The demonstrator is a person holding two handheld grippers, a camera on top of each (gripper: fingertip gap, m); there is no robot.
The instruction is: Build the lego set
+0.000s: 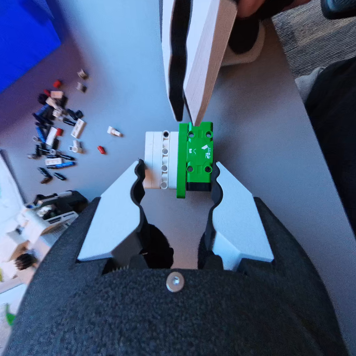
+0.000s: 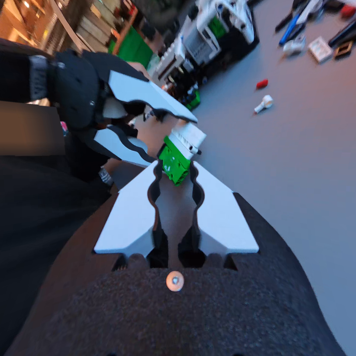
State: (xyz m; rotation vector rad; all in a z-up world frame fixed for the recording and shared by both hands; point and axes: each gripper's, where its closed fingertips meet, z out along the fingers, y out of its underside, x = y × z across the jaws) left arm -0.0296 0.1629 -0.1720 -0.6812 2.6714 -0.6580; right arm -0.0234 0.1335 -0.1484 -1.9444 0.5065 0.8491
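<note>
Glossy green-and-white plastic assembly (image 1: 179, 159) on a smooth matt grey bench (image 1: 250, 154) — the left gripper (image 1: 178, 167) has smooth white fingers (image 1: 119, 208), a grainy black body and a shiny metal screw (image 1: 175, 281).

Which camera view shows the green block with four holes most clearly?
The left wrist view: the green block is sharp, its holed face toward the camera, joined to the white beam. The right wrist view shows it blurred and tilted.
</note>
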